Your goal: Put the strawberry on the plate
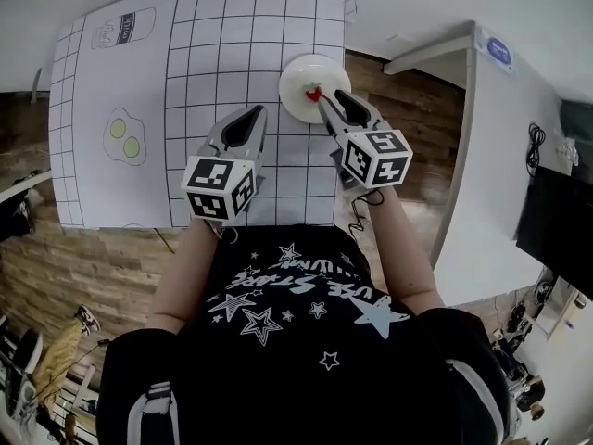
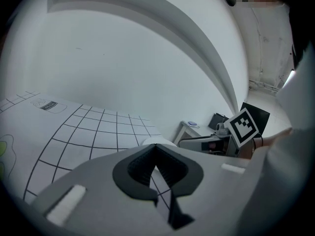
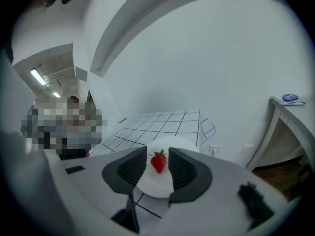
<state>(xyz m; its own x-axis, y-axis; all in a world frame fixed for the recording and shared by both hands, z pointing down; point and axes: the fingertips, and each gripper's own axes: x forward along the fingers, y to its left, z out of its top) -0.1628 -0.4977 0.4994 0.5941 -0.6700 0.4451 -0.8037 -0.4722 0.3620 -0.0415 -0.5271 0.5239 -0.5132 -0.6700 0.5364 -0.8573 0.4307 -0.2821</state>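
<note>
A red strawberry lies on the small white round plate at the far right part of the grid mat. In the right gripper view the strawberry shows between the two dark pads, on the plate, with a thin gap on each side. My right gripper is open, its tips just short of the fruit at the plate's near edge. My left gripper hovers over the mat to the left of the plate, shut and holding nothing. The left gripper view shows the plate's edge beyond its jaws.
The white mat has black grid lines, with a drawn pair of fried eggs and a drawn bottle on its left part. A white side table stands to the right, across a strip of wooden floor.
</note>
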